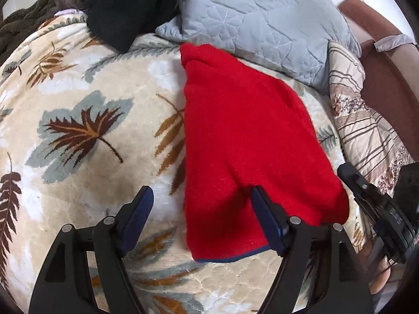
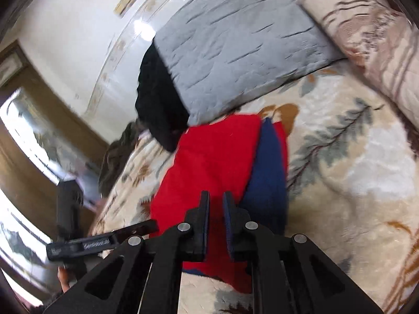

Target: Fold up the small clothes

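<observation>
- The left tongs (image 1: 201, 218) stand wide apart at the near edge of the red garment (image 1: 248, 141), one pad over the fabric, the other over the leaf-patterned blanket (image 1: 86, 83); nothing is pinched, apparently positioned to straddle that edge.
- The right tongs (image 2: 216, 223) are nearly together with a narrow gap; whether cloth sits between them cannot be told.
- The garment lies folded on the bed, its blue lining (image 2: 267, 172) showing along one side, which suggests a fold already made.
- Beyond it, a grey quilted pillow (image 1: 262, 23) and a black garment (image 1: 125, 5) rest near the bed's head, likely waiting.
</observation>
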A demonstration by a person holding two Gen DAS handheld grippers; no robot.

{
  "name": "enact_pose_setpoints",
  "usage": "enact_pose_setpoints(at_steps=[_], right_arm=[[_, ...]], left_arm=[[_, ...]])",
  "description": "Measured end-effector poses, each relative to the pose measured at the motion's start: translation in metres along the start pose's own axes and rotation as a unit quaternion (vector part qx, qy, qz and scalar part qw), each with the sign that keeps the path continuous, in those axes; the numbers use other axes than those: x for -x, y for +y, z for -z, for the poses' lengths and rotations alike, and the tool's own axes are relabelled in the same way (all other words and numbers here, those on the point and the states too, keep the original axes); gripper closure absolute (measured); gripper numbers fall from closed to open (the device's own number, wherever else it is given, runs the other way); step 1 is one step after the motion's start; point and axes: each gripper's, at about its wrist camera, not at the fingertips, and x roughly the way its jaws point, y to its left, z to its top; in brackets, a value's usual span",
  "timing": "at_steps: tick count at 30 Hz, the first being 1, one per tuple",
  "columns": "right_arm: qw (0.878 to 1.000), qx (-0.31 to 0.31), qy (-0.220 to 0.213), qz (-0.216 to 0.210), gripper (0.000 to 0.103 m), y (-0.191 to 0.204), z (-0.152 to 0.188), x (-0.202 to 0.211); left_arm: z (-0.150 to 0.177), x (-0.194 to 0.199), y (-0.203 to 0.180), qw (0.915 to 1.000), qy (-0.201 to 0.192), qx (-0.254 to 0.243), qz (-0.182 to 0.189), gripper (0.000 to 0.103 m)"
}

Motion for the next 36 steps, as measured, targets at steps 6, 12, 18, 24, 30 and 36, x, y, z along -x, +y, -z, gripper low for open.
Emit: enact_pose_setpoints(at_steps=[6, 12, 18, 24, 30, 36], right_arm=[[0.998, -0.002, 0.017, 0.053, 0.087, -0.003, -0.004, -0.016], [0.990, -0.136, -0.021, 0.023, 0.067, -0.034, -0.048, -0.039], [0.996, -0.062, 0.036, 0.050, 0.090, -0.021, -0.079, -0.091], [0.992, 0.010, 0.010, 0.129, 0.091, -0.011, -0.098, -0.092], [0.986, -0.009, 0.040, 0.160, 0.089, -0.032, -0.084, -0.109], [0.995, -0.009, 0.042, 0.085, 0.079, -0.015, -0.070, -0.058]], left_arm=[[0.007, -0.017, 0.007, 0.9994, 0.025, 0.012, 0.020, 0.025], [-0.043, 0.001, 0.029, 0.9968, -0.001, 0.053, 0.059, 0.026], [-0.083, -0.027, 0.034, 0.9951, 0.027, 0.075, 0.059, 0.026], [-0.090, -0.052, 0.032, 0.9957, 0.027, 0.073, 0.050, 0.025], [-0.084, -0.073, 0.032, 0.9960, 0.030, 0.074, 0.041, 0.020], [-0.063, -0.038, 0.042, 0.9957, 0.014, 0.075, 0.053, 0.021]])
